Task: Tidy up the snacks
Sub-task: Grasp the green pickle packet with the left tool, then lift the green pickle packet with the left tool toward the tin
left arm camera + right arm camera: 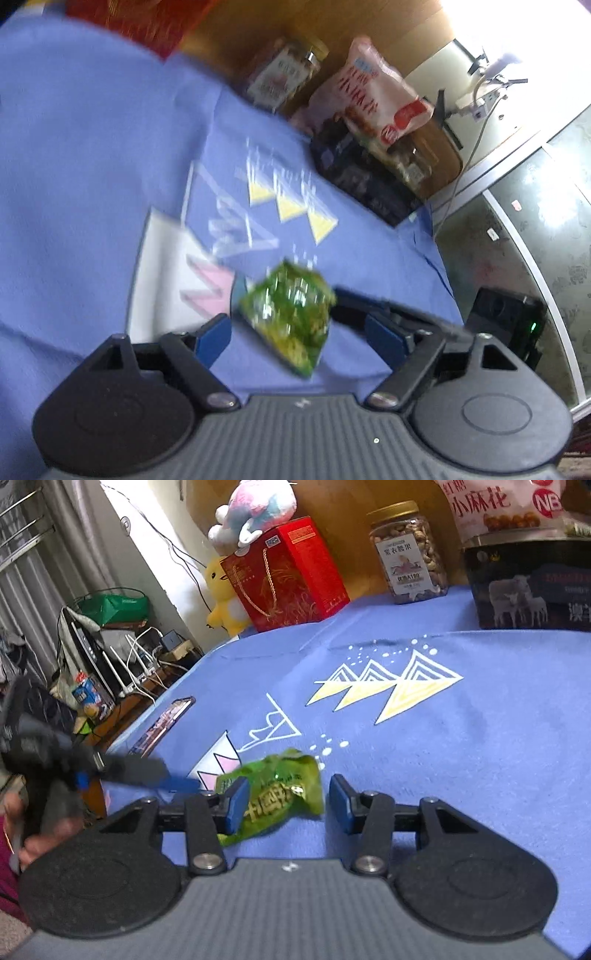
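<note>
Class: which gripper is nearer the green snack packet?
Right. The right gripper has the green snack packet between its open pads; the left gripper reaches in from the side, just short of it.

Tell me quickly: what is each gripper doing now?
Left gripper: open, green snack packet between its fingers, not pressed.
Right gripper: open around the same packet, not clamped.

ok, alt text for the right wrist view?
A small green snack packet lies on a blue printed cloth between the open jaws of the right gripper, with the left gripper reaching in from the left. Behind stand a jar of nuts, a red gift box and a dark box.
</note>
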`<action>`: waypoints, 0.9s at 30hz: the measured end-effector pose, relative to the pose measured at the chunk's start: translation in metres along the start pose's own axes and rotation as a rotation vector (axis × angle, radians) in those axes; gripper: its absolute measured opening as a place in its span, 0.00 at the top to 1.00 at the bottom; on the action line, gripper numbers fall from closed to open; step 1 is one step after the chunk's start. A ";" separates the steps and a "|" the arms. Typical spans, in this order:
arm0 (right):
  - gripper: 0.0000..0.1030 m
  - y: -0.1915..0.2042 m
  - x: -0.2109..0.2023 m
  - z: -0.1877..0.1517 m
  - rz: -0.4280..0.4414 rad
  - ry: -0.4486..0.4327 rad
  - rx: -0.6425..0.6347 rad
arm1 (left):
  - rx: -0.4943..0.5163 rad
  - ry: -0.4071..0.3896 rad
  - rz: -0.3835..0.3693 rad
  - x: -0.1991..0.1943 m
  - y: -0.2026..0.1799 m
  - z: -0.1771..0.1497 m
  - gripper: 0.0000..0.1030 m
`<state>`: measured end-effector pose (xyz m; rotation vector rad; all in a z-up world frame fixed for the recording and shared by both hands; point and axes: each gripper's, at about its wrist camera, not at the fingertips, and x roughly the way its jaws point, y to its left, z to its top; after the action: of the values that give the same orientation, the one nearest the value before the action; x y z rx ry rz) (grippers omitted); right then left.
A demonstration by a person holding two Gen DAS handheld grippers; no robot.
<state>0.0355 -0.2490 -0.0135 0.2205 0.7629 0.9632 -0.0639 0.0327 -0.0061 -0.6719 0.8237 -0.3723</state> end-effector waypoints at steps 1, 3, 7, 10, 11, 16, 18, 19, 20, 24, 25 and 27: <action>0.50 0.002 0.001 -0.002 0.008 0.003 0.008 | 0.002 -0.027 -0.012 0.000 0.001 -0.003 0.22; 0.50 0.003 0.001 -0.004 0.041 0.017 0.045 | -0.015 -0.045 -0.025 0.002 0.003 -0.004 0.22; 0.68 -0.020 0.012 -0.010 0.290 0.084 0.328 | -0.049 -0.069 -0.065 0.006 0.008 -0.005 0.22; 0.86 -0.024 0.017 -0.013 0.248 0.082 0.338 | -0.062 -0.076 -0.095 0.008 0.010 -0.009 0.26; 0.86 -0.024 0.018 -0.013 0.241 0.083 0.333 | -0.058 -0.067 -0.101 0.010 0.009 -0.010 0.33; 0.88 -0.018 0.006 -0.008 0.188 0.029 0.284 | -0.030 -0.033 -0.097 0.025 -0.004 -0.002 0.51; 0.88 -0.026 -0.005 -0.006 0.176 -0.013 0.302 | -0.041 -0.005 -0.128 0.035 -0.008 0.005 0.55; 0.89 -0.031 -0.010 -0.006 0.169 -0.033 0.308 | -0.034 0.010 -0.138 0.041 -0.012 0.009 0.55; 0.89 -0.035 -0.016 -0.006 0.158 -0.053 0.316 | -0.013 0.027 -0.143 0.049 -0.020 0.014 0.55; 0.89 -0.055 -0.046 -0.010 0.081 -0.143 0.342 | 0.104 0.082 -0.140 0.088 -0.060 0.038 0.55; 0.89 -0.060 -0.055 -0.011 0.061 -0.169 0.352 | 0.126 0.100 -0.149 0.101 -0.071 0.044 0.55; 0.89 -0.071 -0.074 -0.013 0.017 -0.224 0.367 | 0.153 0.135 -0.161 0.123 -0.089 0.055 0.54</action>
<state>0.0485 -0.3515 -0.0219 0.6450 0.7263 0.7924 0.0519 -0.0786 0.0136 -0.5757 0.8622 -0.6256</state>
